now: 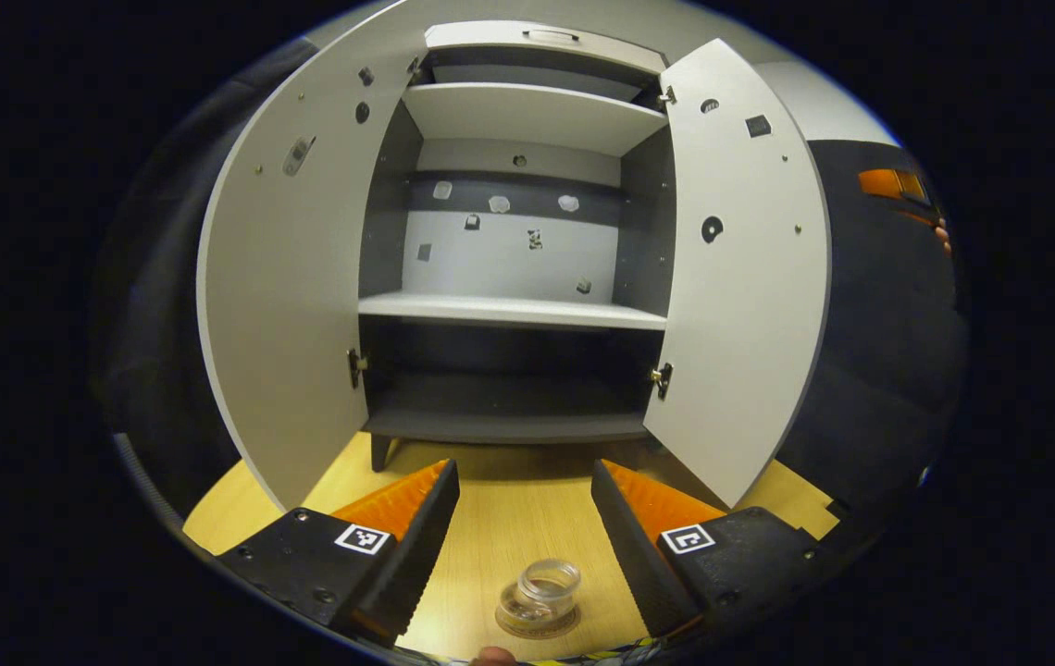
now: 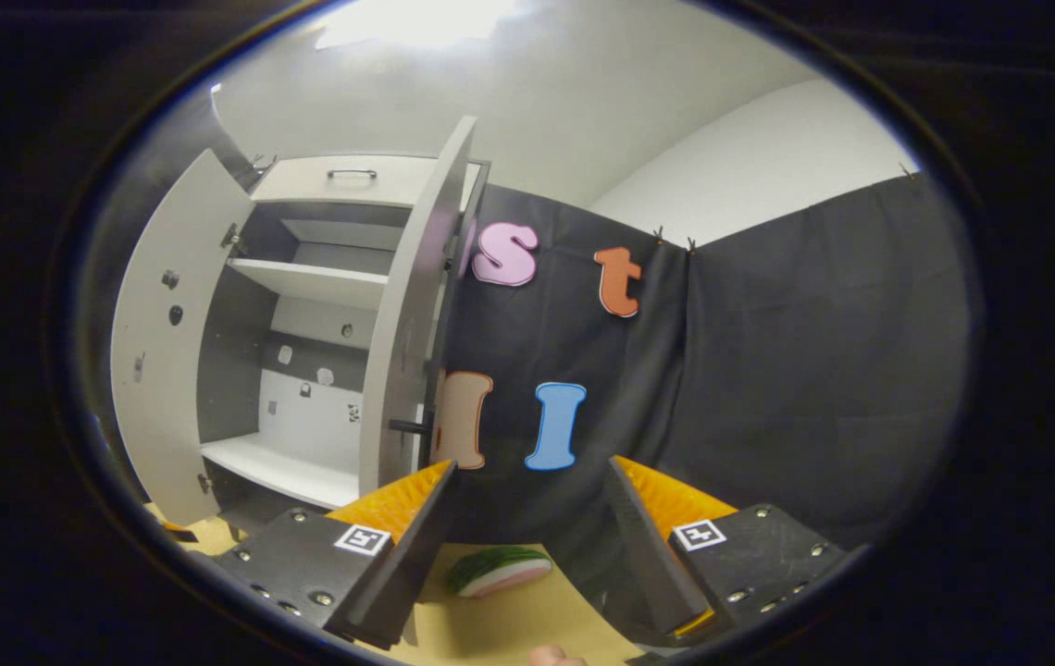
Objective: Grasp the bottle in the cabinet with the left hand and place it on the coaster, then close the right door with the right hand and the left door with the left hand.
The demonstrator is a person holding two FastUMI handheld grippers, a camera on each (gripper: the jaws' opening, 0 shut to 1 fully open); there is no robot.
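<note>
A small clear bottle point(image 1: 543, 592) stands upright on a round coaster point(image 1: 537, 629) on the wooden table, close to me. My left gripper point(image 1: 525, 472) is open, and the bottle sits low between its fingers without touching either one. The grey cabinet point(image 1: 514, 310) faces me with its left door point(image 1: 291, 305) and right door point(image 1: 740, 277) swung wide and its shelves bare. My right gripper point(image 2: 532, 467) is open and holds nothing. It sits to the right of the cabinet point(image 2: 305, 370), where I see the right door point(image 2: 412, 324) edge-on with its dark handle point(image 2: 407, 427).
A watermelon-slice toy point(image 2: 500, 569) lies on the table point(image 2: 527, 620) between the right gripper's fingers, in front of the black cloth wall. In the left gripper view, a hand with something orange point(image 1: 893, 183) shows at the far right edge.
</note>
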